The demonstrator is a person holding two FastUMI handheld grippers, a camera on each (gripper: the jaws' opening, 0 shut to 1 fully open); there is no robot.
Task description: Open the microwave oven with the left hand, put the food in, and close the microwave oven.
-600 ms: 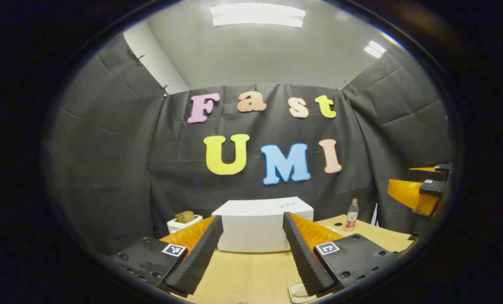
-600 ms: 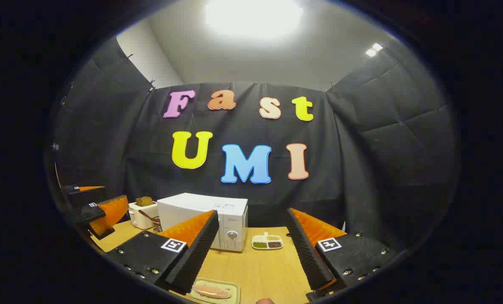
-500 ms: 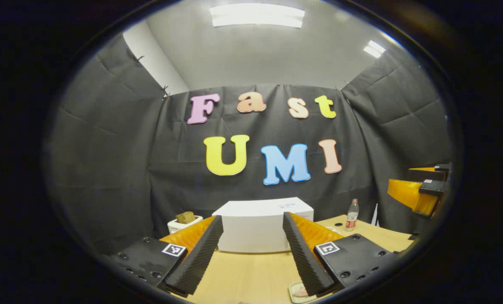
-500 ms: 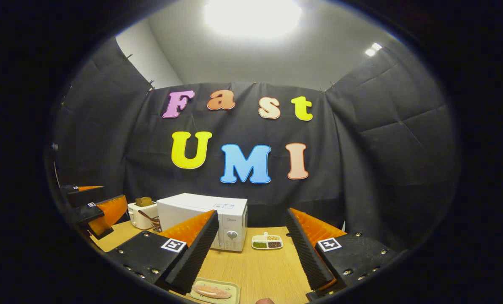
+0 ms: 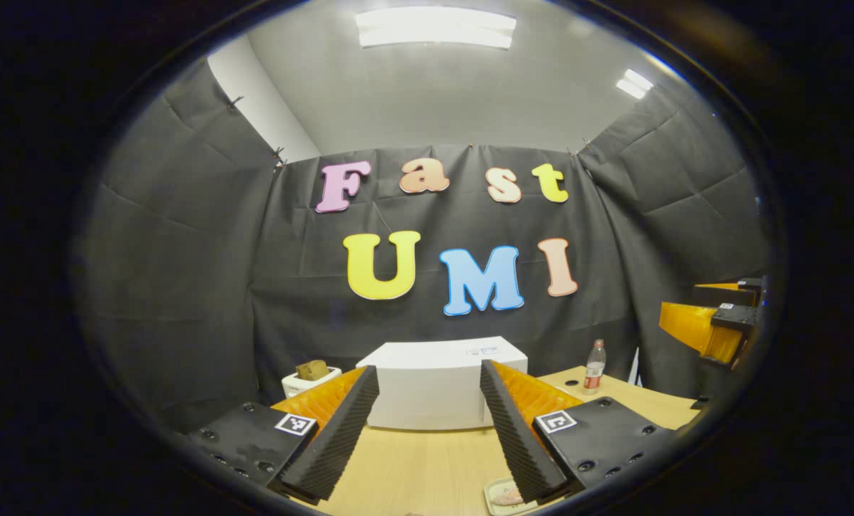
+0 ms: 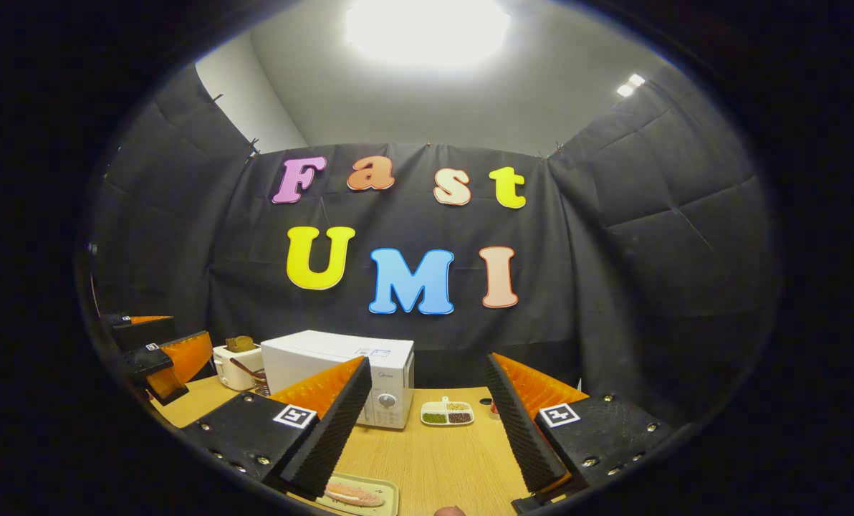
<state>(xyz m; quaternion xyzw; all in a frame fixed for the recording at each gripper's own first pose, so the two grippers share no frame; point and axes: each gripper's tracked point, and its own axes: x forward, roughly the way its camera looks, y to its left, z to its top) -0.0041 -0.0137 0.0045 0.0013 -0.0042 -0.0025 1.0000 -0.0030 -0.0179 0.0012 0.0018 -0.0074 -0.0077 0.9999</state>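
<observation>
Both views tilt slightly since earlier; left gripper (image 5: pixel 427 430) and right gripper (image 6: pixel 427 430) hover, jaws wide, empty, facing closed microwave (image 5: pixel 438 383), approach pending.

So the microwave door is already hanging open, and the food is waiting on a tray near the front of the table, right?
Not quite: the microwave is closed, its door flush in the right gripper view. The food does lie on its tray at the table's near edge.

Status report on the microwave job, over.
Both grippers, left and right, open, empty. Microwave door shut; food plate on table. Path clear.
</observation>
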